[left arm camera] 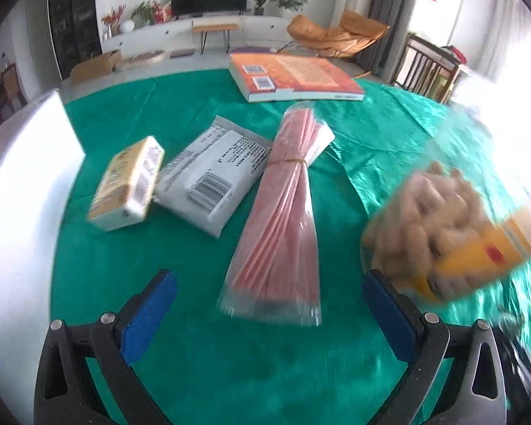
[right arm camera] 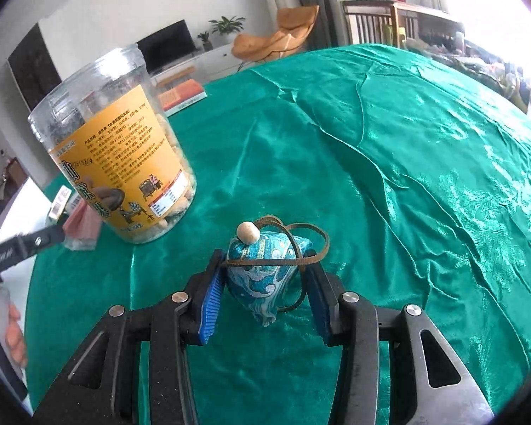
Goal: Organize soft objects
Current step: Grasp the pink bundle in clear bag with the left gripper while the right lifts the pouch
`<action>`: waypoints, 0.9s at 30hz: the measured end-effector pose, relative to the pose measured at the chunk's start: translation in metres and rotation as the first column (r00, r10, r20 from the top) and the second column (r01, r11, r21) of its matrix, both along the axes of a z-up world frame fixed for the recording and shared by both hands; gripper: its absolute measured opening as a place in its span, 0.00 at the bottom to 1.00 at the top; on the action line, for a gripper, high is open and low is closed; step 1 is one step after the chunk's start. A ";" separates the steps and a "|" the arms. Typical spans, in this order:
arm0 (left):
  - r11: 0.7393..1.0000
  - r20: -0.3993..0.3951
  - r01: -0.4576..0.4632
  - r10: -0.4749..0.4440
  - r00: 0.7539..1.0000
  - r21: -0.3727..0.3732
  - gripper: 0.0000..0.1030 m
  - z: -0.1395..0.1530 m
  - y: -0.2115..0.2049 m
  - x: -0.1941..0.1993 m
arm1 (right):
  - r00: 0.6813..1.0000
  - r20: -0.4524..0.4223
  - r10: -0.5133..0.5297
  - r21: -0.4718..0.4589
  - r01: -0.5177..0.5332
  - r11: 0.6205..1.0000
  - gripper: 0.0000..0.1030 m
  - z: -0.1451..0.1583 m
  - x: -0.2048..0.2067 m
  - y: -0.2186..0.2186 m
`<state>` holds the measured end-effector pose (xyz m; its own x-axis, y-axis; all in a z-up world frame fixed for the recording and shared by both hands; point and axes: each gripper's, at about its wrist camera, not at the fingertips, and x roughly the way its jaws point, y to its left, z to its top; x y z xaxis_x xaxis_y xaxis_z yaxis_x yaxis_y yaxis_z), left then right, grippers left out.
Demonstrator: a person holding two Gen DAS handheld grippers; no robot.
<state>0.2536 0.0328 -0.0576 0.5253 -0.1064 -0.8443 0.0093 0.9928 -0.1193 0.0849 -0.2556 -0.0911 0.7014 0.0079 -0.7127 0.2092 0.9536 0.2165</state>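
The right gripper [right arm camera: 265,297] pinches a blue brocade pouch [right arm camera: 265,276] between its pads, its pointed end touching the green cloth [right arm camera: 424,177]. The grip sits at mid-body, probably so the soft fabric bunches instead of slipping; the brown cord [right arm camera: 301,244] and bead [right arm camera: 248,232] stay free above. Just beside it stands a snack jar [right arm camera: 120,148], rigid, so likely not part of the sorting. The left gripper [left arm camera: 269,315] hangs wide and empty over the cloth, facing a pink bundle [left arm camera: 283,212] in clear wrap, a white packet [left arm camera: 212,173] and a yellow pack [left arm camera: 129,184] lying side by side, perhaps the gathered soft group. A book [left arm camera: 293,78] lies well apart at the far edge.
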 end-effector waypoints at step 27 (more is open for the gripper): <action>0.989 -0.065 0.132 -0.128 0.990 0.065 0.27 -0.010 -0.017 -0.025 | 0.970 -0.195 0.146 0.053 -0.138 0.989 0.42 0.016 0.125 -0.054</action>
